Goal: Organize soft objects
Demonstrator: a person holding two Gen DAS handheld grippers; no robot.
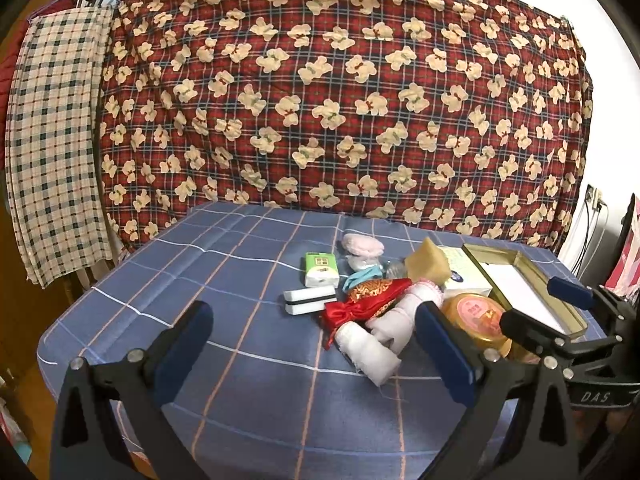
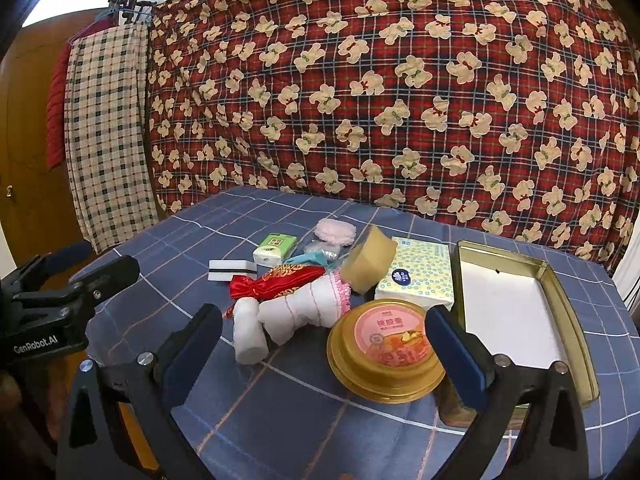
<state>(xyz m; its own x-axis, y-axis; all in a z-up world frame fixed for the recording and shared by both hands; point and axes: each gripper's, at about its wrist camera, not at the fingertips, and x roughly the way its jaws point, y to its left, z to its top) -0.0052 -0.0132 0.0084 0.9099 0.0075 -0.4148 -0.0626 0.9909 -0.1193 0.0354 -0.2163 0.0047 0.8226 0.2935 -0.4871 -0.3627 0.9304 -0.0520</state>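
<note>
Blue checked tablecloth (image 1: 240, 248) with a heap of soft things.
Left wrist view: left gripper (image 1: 312, 344) gapes wide, empty, before the red satin pouch (image 1: 368, 300). Right wrist view: right gripper (image 2: 324, 344) spread wide, empty, near rolled white socks (image 2: 304, 308).

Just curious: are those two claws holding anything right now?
No. The left gripper and the right gripper are both open and empty, above the blue checked cloth.
</note>
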